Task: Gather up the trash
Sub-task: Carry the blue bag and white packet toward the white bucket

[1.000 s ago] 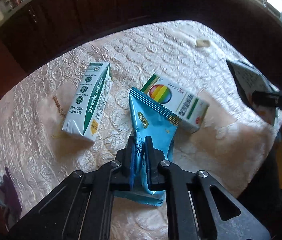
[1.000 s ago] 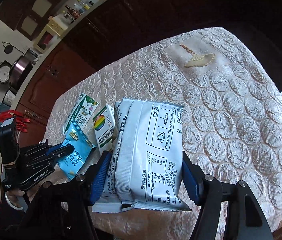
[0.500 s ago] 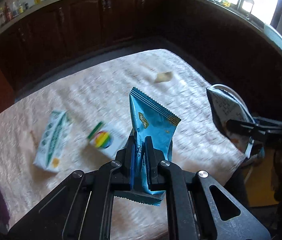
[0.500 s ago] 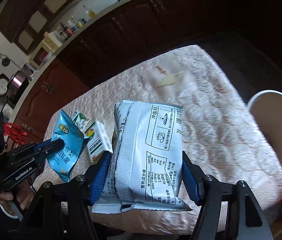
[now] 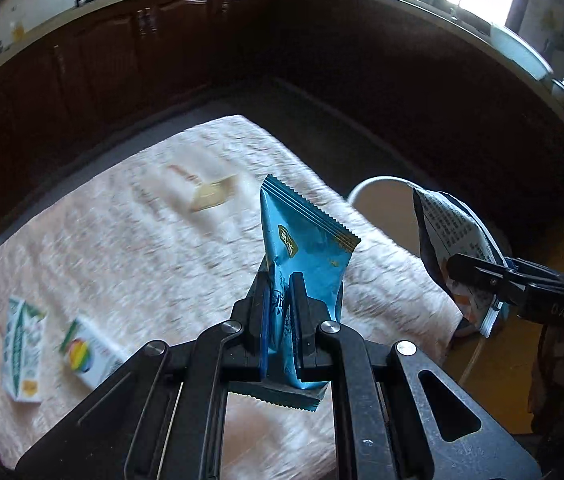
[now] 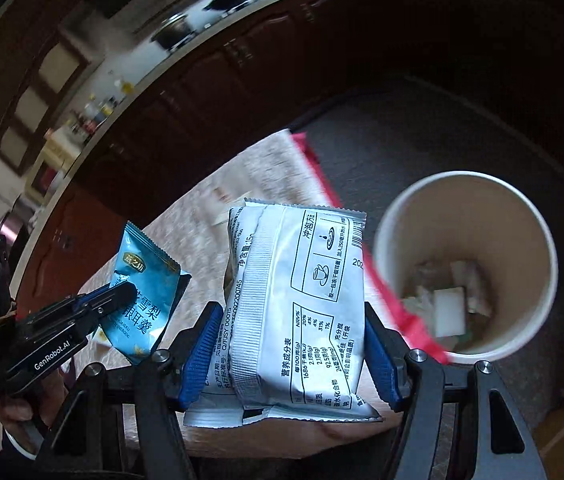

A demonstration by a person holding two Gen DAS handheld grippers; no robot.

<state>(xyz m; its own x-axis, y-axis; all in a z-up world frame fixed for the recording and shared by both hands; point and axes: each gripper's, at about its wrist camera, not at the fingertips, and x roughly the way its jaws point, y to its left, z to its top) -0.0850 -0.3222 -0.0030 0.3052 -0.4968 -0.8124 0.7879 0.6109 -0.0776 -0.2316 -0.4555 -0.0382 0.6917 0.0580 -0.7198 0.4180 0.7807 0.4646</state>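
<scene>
Clearly both hands are loaded and bound for the bin. The left tool is pressed together on the lower part of a blue snack wrapper, which stands upright above the jaws with its serrated top edge free. Pinching low like that leaves most of the wrapper hanging clear, so I'd guess it will fall away cleanly when let go. The right tool is clamped across the width of a silver-white packet, its blue pads bearing on the two long sides. The packet is bulky, which is why those jaws stand fairly wide though they are gripping.

Both pieces of trash are held in the air above the right-hand edge of the worktop, with its quilted pale cloth. Just beyond that edge sits the white bin, mouth up, with scraps of paper already at the bottom. The right tool's packet is the nearer one to it.

Two small cartons, a green-and-white carton and a rainbow-printed box, lie untouched on the worktop's far left.
</scene>
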